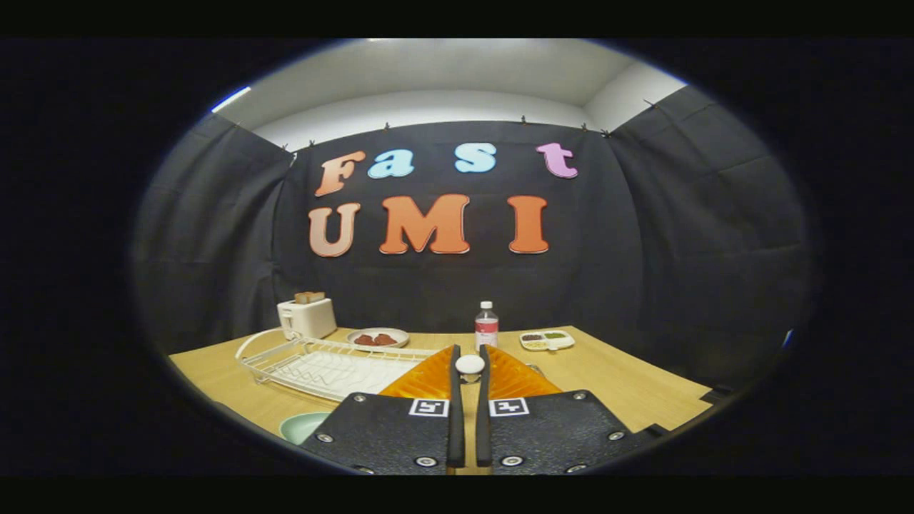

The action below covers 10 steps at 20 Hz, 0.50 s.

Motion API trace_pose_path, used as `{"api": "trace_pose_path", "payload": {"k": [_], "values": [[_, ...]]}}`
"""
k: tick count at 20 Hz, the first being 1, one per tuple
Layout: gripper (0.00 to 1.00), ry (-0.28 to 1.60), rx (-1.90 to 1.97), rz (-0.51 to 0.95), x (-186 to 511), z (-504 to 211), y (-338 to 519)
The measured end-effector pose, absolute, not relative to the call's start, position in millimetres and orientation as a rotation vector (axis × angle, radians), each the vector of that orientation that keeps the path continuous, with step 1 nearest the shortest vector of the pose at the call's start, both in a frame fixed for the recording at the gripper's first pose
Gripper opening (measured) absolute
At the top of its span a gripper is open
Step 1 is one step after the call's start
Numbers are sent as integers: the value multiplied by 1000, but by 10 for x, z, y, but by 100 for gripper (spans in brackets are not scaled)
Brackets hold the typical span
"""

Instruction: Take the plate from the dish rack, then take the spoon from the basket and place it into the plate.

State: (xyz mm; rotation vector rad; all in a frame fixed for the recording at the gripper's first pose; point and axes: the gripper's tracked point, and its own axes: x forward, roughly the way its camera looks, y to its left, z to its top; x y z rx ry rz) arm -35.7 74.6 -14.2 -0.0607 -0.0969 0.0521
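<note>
Gripper (469,357) fingers are nearly closed on a white spoon (470,364), apparently pinching it at their tips. To their left a pale green plate (303,426) sits on the wooden table (628,385), beside the white dish rack (321,368). Beyond, a toaster (307,316) holds bread, a plate (378,337) holds reddish food, near a bottle (486,325) and a divided tray (546,340).

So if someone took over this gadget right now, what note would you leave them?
Gripper: jaws nearly closed, with a small white round piece at their tips. It is likely the spoon's end; the grip is unclear.
Green plate: out of the dish rack, lying on the table near it, so that step looks done.
Orange basket: just beyond the jaws.
Left: lift the spoon and place it in the plate.
</note>
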Motion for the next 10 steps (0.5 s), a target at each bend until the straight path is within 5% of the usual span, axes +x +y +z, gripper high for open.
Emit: {"api": "trace_pose_path", "payload": {"k": [10], "values": [[6, -59, -73, 249, -803, -497, 1688]]}}
